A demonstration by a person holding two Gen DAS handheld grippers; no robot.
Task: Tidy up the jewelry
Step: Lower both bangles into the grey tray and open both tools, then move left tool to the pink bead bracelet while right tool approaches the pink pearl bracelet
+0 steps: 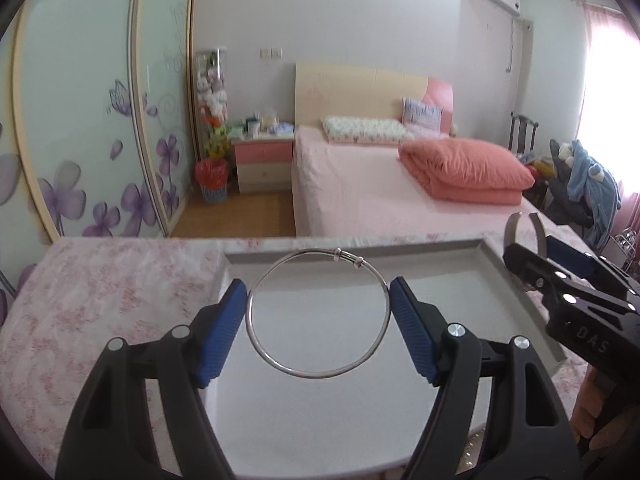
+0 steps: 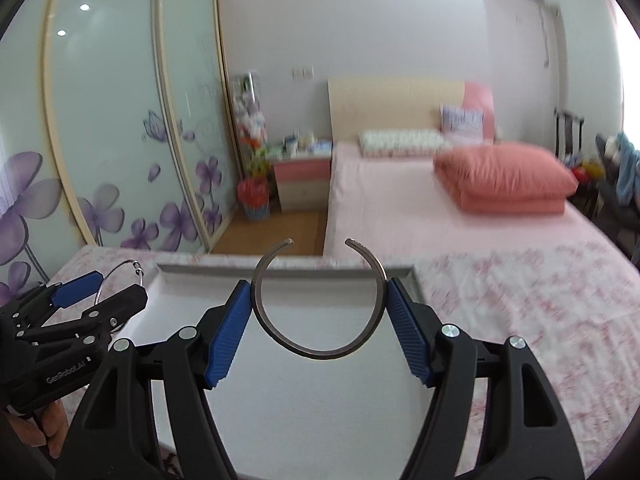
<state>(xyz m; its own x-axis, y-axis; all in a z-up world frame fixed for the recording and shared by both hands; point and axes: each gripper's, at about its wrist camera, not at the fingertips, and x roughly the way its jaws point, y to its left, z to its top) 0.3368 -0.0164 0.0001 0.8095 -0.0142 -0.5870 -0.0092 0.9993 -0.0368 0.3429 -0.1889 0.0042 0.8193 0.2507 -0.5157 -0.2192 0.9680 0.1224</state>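
Bangles are held one in each gripper, both directly above the grey tray (image 1: 556, 344) that lies on the floral-covered tabletop (image 1: 100, 300). The closed silver bangle (image 1: 318, 314) is clamped across its width by the left gripper (image 1: 318, 312), its ring facing the camera and its clasp beads at the top. The open cuff bangle (image 2: 320, 300) is gripped the same way by the right gripper (image 2: 320, 304), its gap turned away from the fingers (image 2: 230, 328). The tray floor lies below and just ahead of both pairs of fingers, so a lowering and release over it is judged to come next; neither hand appears nearer.
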